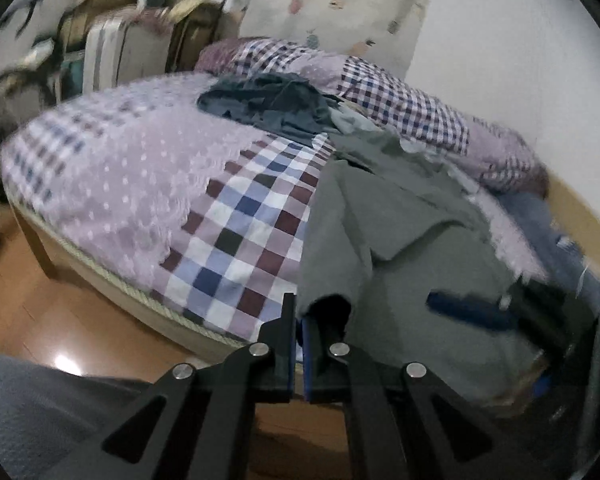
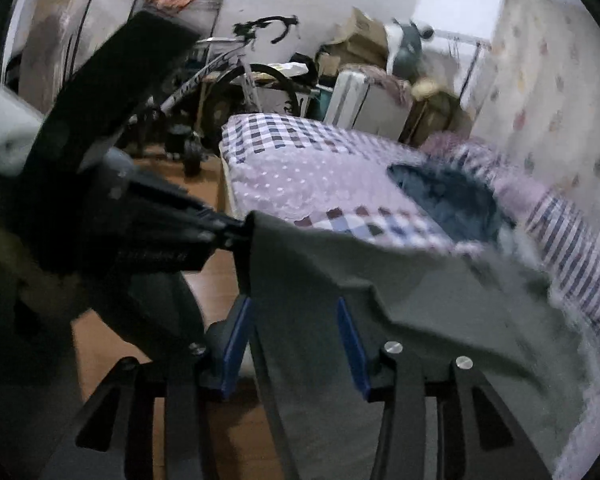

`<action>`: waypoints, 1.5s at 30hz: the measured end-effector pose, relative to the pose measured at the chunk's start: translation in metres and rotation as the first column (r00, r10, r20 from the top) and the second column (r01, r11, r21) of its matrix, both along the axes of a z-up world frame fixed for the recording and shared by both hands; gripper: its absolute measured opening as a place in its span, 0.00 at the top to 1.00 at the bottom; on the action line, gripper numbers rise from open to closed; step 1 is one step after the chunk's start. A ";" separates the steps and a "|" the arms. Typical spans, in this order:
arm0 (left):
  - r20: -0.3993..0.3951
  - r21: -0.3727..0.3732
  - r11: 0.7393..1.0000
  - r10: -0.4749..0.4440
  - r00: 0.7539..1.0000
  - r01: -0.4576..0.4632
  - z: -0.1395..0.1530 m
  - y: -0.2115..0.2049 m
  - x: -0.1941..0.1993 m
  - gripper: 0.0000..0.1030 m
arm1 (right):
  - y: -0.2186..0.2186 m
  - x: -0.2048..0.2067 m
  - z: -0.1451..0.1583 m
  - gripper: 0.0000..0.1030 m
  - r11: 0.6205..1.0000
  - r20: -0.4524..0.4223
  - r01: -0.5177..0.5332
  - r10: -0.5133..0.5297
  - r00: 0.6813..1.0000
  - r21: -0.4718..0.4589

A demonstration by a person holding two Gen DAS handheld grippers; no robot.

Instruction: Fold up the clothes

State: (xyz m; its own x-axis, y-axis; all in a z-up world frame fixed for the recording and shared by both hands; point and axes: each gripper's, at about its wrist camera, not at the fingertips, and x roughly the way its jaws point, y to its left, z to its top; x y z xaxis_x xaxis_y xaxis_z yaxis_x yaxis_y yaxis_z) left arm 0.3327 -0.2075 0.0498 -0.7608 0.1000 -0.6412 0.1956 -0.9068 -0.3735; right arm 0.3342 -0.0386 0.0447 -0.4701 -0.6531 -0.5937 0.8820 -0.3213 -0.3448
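Pinching the grey garment (image 1: 400,240) tight in my left tongs (image 1: 298,320) at the bed's (image 1: 140,168) near edge keeps it lifted for folding; my right tongs (image 2: 296,328) gape around it, unclamped.

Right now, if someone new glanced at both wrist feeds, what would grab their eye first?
Probably the grey-green garment, draped over the near right part of the checked bedspread, with the left tool shut on its edge. Behind it, a dark blue heap of clothes lies by the pillows. In the right wrist view, the right tool stands open around the same cloth, and a bicycle leans beyond the bed.
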 end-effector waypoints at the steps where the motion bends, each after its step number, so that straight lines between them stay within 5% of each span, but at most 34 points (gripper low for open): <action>1: 0.000 0.053 0.999 0.001 1.000 -0.001 -0.002 -0.006 0.000 0.99 | -0.004 0.006 -0.004 0.54 1.000 -0.039 -0.005 0.005 0.999 0.015; 7: 0.002 0.339 0.941 0.017 1.000 -0.016 -0.019 -0.034 0.005 0.99 | -0.029 0.023 -0.036 0.53 0.991 -0.238 0.037 -0.005 0.971 0.127; 14: -0.001 0.583 0.812 0.030 1.000 -0.024 -0.041 -0.054 0.007 0.99 | -0.049 0.027 -0.068 0.57 0.972 -0.347 0.067 0.015 0.938 0.224; 17: 0.007 0.628 0.778 0.033 0.999 -0.030 -0.048 -0.058 0.007 0.99 | -0.056 0.032 -0.076 0.74 0.969 -0.409 0.087 0.016 0.912 0.233; 19: 0.022 0.638 0.769 0.039 0.999 -0.044 -0.052 -0.060 0.007 0.99 | -0.058 0.030 -0.073 0.99 0.972 -0.405 0.099 -0.004 0.915 0.213; 21: 0.040 0.650 0.757 0.054 0.998 -0.067 -0.055 -0.063 0.010 0.98 | -0.059 0.027 -0.068 0.99 0.976 -0.389 0.112 -0.032 0.921 0.186; 23: 0.056 0.669 0.738 0.072 0.996 -0.091 -0.060 -0.067 0.014 0.91 | -0.056 0.026 -0.062 0.99 0.980 -0.379 0.121 -0.052 0.924 0.159; 25: 0.065 0.690 0.715 0.092 0.994 -0.112 -0.063 -0.071 0.020 0.61 | -0.054 0.024 -0.055 0.99 0.983 -0.366 0.120 -0.062 0.929 0.138; 28: 0.035 0.768 0.633 0.113 0.993 -0.099 -0.067 -0.074 0.033 0.31 | -0.052 0.024 -0.048 0.99 0.986 -0.366 0.120 -0.068 0.928 0.120; 32: -0.016 0.796 0.604 0.081 0.997 -0.036 -0.062 -0.068 0.027 0.24 | -0.052 0.024 -0.043 0.99 0.988 -0.374 0.115 -0.067 0.925 0.106; 36: -0.006 0.786 0.617 0.064 0.998 -0.035 -0.060 -0.060 0.013 0.24 | -0.049 0.032 -0.043 0.99 0.989 -0.396 0.111 -0.062 0.916 0.101; 45: 0.001 0.792 0.605 0.125 0.992 -0.077 -0.057 -0.066 -0.002 0.24 | -0.048 0.034 -0.047 0.99 0.988 -0.411 0.105 -0.049 0.910 0.114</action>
